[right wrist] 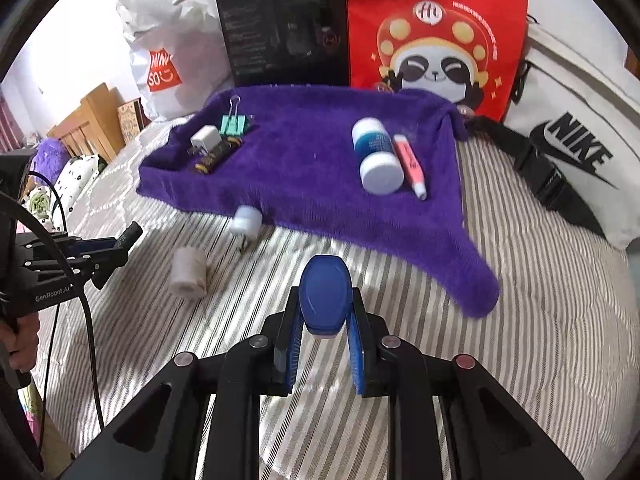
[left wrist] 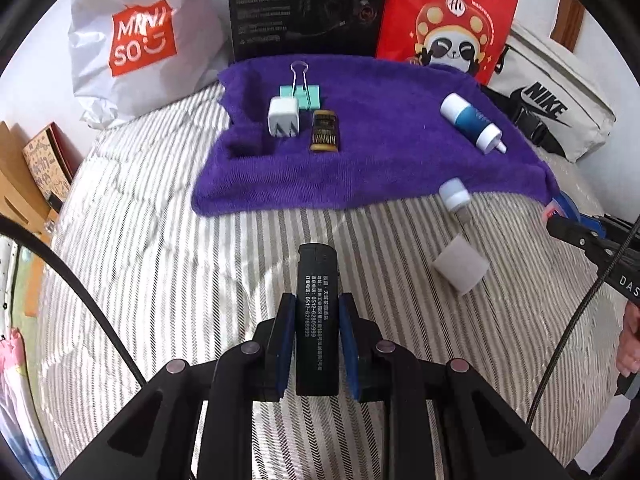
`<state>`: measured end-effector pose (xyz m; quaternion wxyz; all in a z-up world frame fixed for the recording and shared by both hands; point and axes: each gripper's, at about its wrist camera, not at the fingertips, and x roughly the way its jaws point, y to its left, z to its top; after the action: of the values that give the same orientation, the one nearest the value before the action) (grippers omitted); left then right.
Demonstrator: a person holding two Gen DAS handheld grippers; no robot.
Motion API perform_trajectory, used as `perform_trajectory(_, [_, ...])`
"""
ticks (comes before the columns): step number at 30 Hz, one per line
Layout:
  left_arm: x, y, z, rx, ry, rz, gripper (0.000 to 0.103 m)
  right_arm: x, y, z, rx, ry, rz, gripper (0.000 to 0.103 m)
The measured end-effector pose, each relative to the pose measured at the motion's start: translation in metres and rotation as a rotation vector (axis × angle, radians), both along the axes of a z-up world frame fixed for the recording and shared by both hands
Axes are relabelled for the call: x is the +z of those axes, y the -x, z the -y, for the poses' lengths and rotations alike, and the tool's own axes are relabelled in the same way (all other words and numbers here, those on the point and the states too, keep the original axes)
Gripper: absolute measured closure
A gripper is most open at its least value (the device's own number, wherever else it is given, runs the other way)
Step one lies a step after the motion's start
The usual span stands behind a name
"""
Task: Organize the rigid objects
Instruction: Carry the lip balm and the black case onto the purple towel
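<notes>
While the left tongs (left wrist: 317,312) gripped the black lighter (left wrist: 316,308) and the right tongs (right wrist: 323,320) clamped a blue object (right wrist: 324,300), each wanted gentle setting onto the purple towel (left wrist: 360,152).

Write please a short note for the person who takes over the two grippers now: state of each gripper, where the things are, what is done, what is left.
Left gripper: shut on a black lighter, above the striped bed cover.
Right gripper: shut on a blue oval thing.
On the purple towel: white plug, green clip, dark small box, blue-white bottle, pink marker.
Off the towel, on the cover: small white bottle, white block.
Done: five things on the towel.
Left, probably: both held things, then the two on the cover.
</notes>
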<state>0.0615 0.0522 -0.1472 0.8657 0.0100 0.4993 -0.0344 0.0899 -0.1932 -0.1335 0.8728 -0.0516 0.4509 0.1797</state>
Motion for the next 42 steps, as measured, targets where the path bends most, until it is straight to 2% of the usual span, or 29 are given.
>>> perform_trajectory(12, [0.038, -0.023, -0.003, -0.011, 0.017, 0.038, 0.082, 0.021, -0.030, -0.005, 0.003, -0.033, 0.022, 0.083])
perform_trajectory(21, [0.043, -0.049, -0.006, -0.021, 0.033, 0.041, 0.082, 0.022, -0.061, -0.004, -0.017, -0.047, 0.012, 0.083])
perform_trajectory(29, [0.045, -0.070, -0.006, -0.026, 0.053, 0.056, 0.082, 0.008, -0.090, -0.009, -0.019, -0.094, -0.057, 0.083])
perform_trajectory(39, [0.035, -0.086, -0.014, -0.026, 0.066, 0.038, 0.082, -0.024, -0.122, -0.024, -0.029, 0.012, -0.104, 0.083])
perform_trajectory(42, [0.033, -0.089, -0.018, -0.022, 0.072, 0.034, 0.082, -0.024, -0.123, -0.024, -0.028, 0.009, -0.098, 0.083])
